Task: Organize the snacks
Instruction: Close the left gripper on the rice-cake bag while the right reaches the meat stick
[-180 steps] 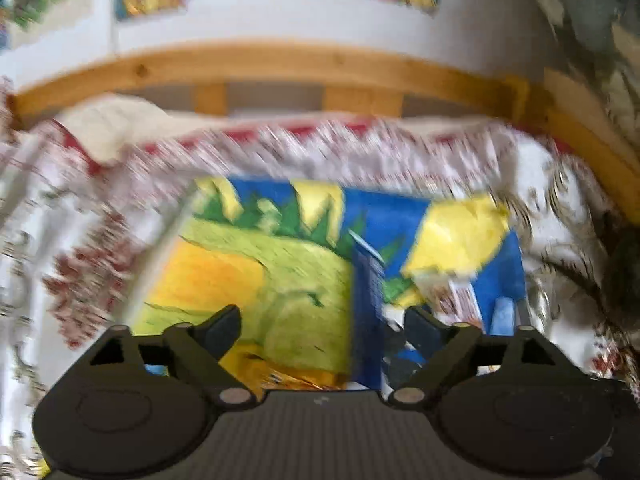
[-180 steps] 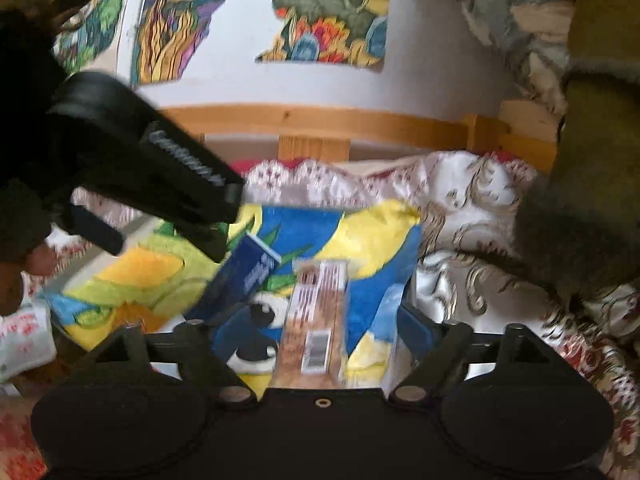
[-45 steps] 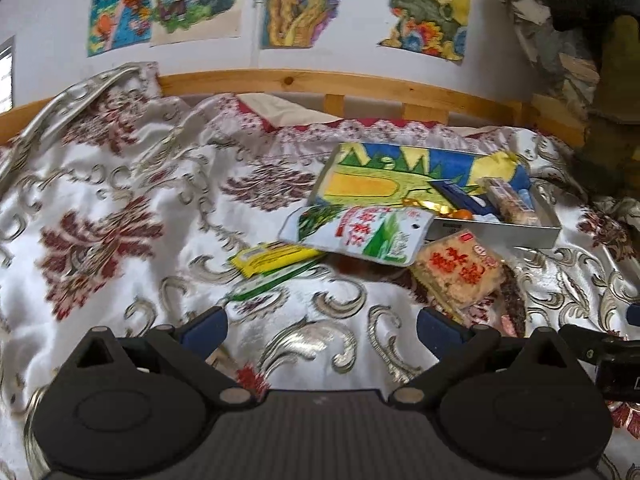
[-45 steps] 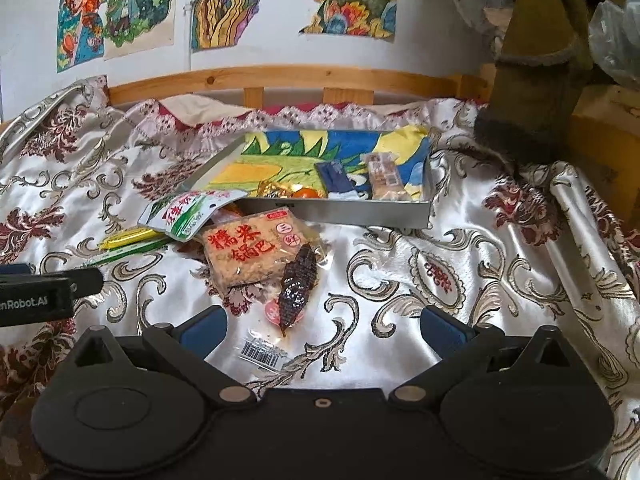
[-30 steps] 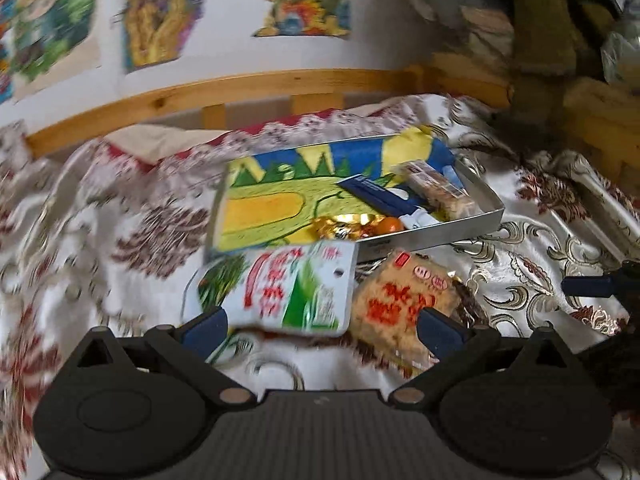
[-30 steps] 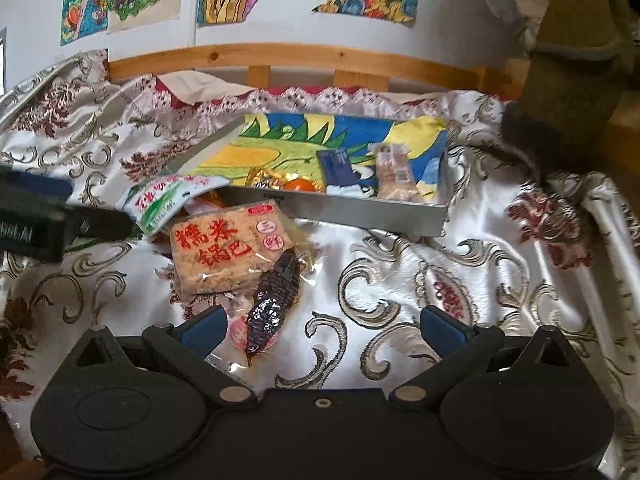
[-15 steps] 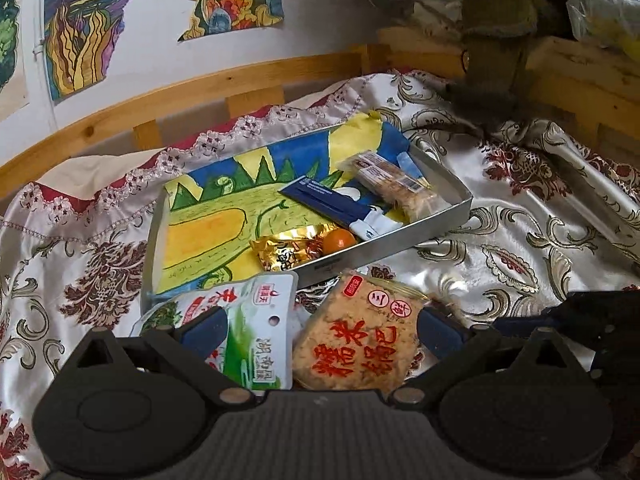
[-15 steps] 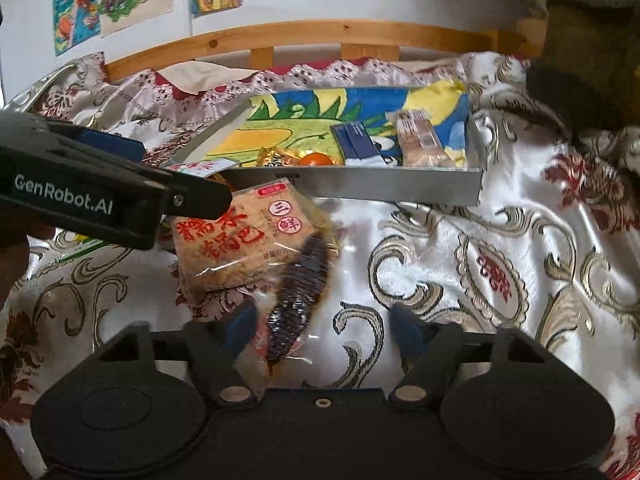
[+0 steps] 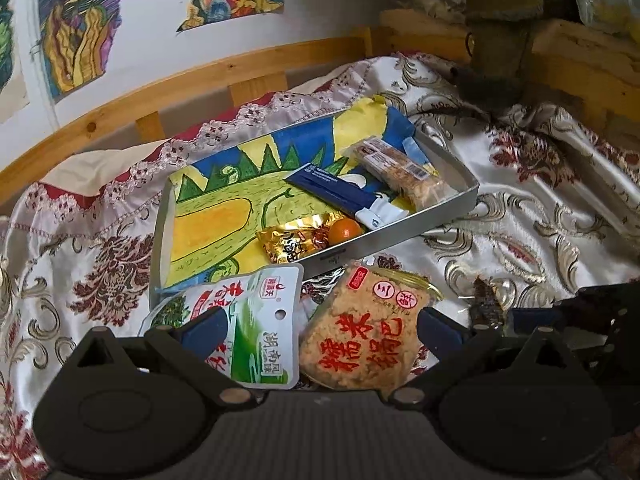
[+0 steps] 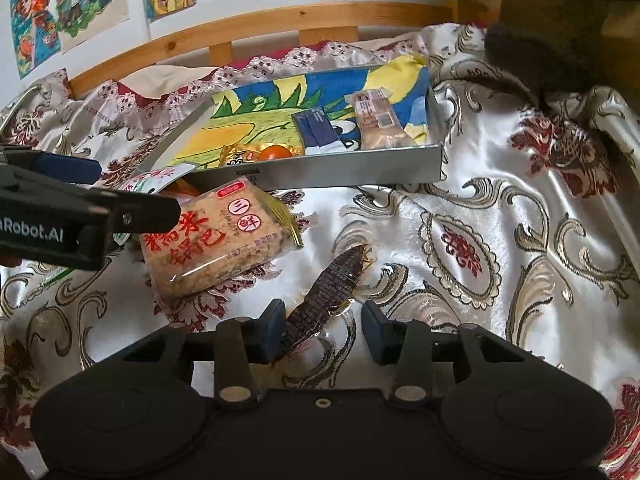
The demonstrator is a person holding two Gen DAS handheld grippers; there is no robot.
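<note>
A grey tray (image 9: 448, 212) (image 10: 360, 168) with a painted lining holds a blue packet (image 9: 340, 192), a wrapped bar (image 9: 400, 172), a gold packet (image 9: 296, 240) and an orange sweet (image 9: 345, 229). On the cloth in front lie a green-white pouch (image 9: 256, 320), a rice-cracker pack with red characters (image 9: 364, 340) (image 10: 216, 240) and a dark wrapped stick (image 10: 332, 292). My left gripper (image 9: 316, 324) is open above the pouch and cracker pack. My right gripper (image 10: 324, 328) is partly closed, its fingers on either side of the dark stick's near end.
The snacks lie on a white satin bedspread with red and gold patterns (image 10: 500, 240). A wooden bed rail (image 9: 200, 80) runs behind the tray. A dark furry object (image 10: 552, 32) sits at the back right. The left gripper's body (image 10: 60, 216) crosses the right wrist view.
My left gripper has moved closer over the pouch and cracker pack. My right gripper has lowered to the dark stick and its jaws have narrowed around it.
</note>
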